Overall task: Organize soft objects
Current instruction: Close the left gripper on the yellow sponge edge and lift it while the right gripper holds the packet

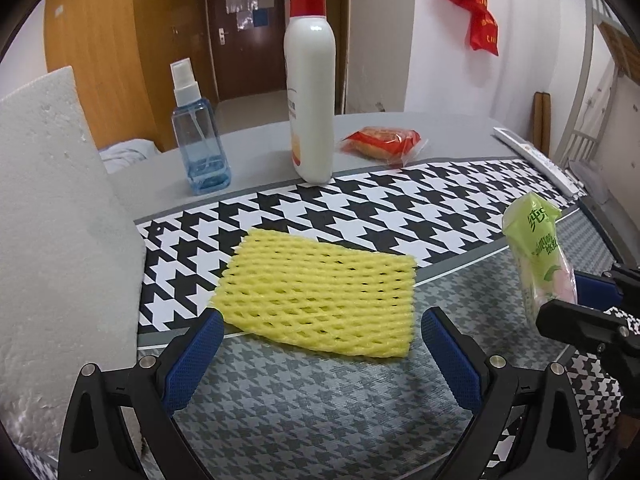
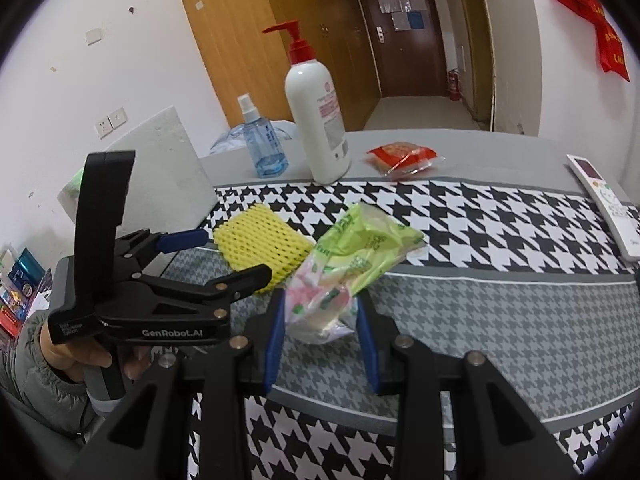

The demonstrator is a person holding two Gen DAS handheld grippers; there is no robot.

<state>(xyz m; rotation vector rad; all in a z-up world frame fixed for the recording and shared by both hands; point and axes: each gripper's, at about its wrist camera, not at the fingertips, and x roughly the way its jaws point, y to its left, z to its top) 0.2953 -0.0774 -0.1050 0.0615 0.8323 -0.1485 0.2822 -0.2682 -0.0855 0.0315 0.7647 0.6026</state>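
Your right gripper point(image 2: 320, 312) is clamped on a green and pink plastic packet point(image 2: 352, 260), lifted above the houndstooth mat point(image 2: 500, 320). Your left gripper point(image 1: 320, 332) hangs spread wide at the near edge of the yellow foam net point(image 1: 316, 292), which lies flat on the mat to the packet's left.

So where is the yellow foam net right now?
The yellow foam net lies flat on the houndstooth mat, just ahead of the open left tongs, untouched, nearer than the blue spray bottle.
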